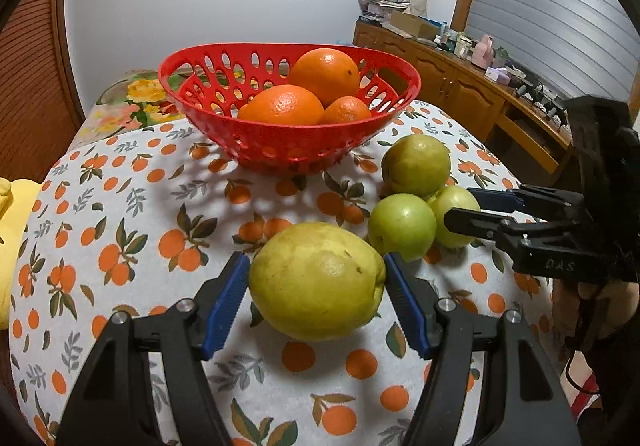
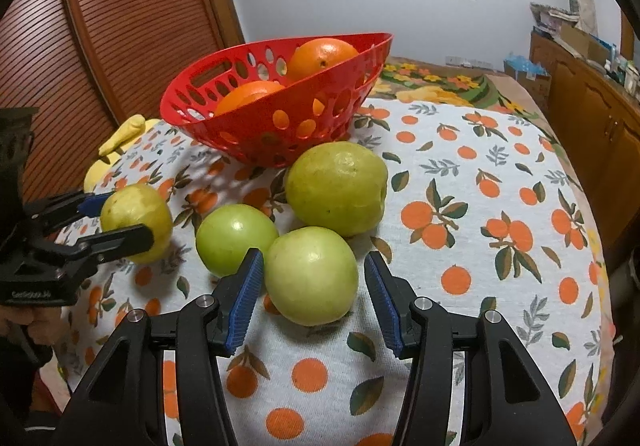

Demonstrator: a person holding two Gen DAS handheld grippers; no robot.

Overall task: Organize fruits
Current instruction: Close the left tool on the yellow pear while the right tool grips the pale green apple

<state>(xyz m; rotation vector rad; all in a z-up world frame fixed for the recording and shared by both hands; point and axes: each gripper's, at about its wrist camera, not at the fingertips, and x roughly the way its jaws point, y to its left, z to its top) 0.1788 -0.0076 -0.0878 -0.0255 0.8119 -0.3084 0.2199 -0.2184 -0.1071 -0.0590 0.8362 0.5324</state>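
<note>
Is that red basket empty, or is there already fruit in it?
Not empty. The red basket holds three oranges, while the green fruits lie outside on the tablecloth.
</note>
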